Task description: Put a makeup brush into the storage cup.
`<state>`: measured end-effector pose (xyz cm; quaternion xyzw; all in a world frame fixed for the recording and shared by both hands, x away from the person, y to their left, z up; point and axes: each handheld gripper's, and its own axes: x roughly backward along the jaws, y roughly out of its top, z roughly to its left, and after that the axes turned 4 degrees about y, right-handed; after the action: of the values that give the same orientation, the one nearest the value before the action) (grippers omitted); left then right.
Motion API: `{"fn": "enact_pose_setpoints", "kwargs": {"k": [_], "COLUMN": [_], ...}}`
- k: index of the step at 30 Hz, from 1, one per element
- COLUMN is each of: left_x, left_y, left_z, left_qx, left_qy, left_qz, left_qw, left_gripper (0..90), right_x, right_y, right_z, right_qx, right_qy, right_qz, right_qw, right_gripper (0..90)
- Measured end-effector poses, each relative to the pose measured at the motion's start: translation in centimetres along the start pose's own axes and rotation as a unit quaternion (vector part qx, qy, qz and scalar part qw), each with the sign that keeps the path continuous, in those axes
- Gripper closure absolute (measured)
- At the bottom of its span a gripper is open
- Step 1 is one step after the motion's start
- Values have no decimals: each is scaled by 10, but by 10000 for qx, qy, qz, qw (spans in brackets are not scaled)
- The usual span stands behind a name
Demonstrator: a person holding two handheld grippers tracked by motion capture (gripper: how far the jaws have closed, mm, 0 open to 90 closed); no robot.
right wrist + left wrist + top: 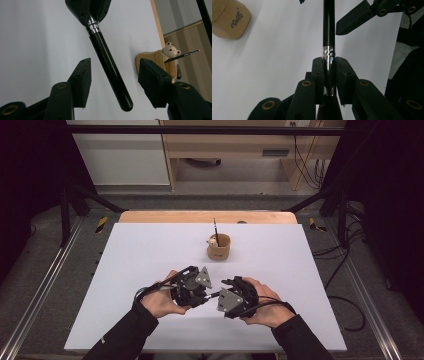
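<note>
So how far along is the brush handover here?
Done: the left gripper is shut on the brush at its silver ferrule. In hand: the right gripper straddles the black handle, pads not touching. Left: gripping it, perhaps then putting it in the wooden holder.
</note>
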<state>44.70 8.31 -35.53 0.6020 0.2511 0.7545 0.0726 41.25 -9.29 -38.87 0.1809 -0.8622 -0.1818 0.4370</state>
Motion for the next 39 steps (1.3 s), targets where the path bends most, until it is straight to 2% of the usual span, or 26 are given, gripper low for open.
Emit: {"fn": "enact_pose_setpoints", "kwargs": {"k": [5, 11, 14, 20, 21, 23, 27, 32, 34, 35, 39], "left_x": [-1, -3, -3, -2, -3, -4, -3, -4, -5, -4, -4], "left_y": [1, 1, 0, 1, 1, 1, 1, 1, 1, 1, 1], "left_z": [-1, -3, -2, -2, -3, -3, -3, -3, -4, -4, -3], "left_qx": [-20, 40, -47, -91, -9, 27, 34, 21, 10, -3, -20], "left_qy": [-31, -41, -16, -58, -68, -58, -64, -67, -82, -92, -141], "left_qz": [27, 8, 29, 95, 33, -24, -6, 27, 46, 75, 65], "left_qw": [10000, 10000, 10000, 9999, 10000, 10000, 10000, 10000, 10000, 9999, 9999], "left_gripper": [774, 774, 774, 774, 774, 774, 775, 774, 774, 774, 774], "right_x": [0, -3, -3, -4, -4, -5, -5, -6, -7, -7, -7], "right_y": [1, 2, 3, 4, 5, 5, 5, 6, 6, 7, 6], "right_z": [-2, 1, 1, 1, 2, 1, 3, 2, 4, 3, 4], "right_qx": [206, 267, 362, 476, 460, 618, 586, 723, 671, 755, 829], "right_qy": [59, 105, 122, 123, 130, 146, 183, 248, 274, 277, 307], "right_qz": [60, 56, 86, 111, 128, 99, 148, 197, 164, 178, 229], "right_qw": [9998, 9996, 9992, 9987, 9988, 9979, 9980, 9969, 9972, 9966, 9958], "right_gripper": [503, 555, 584, 635, 646, 664, 709, 724, 731, 735, 747]}}
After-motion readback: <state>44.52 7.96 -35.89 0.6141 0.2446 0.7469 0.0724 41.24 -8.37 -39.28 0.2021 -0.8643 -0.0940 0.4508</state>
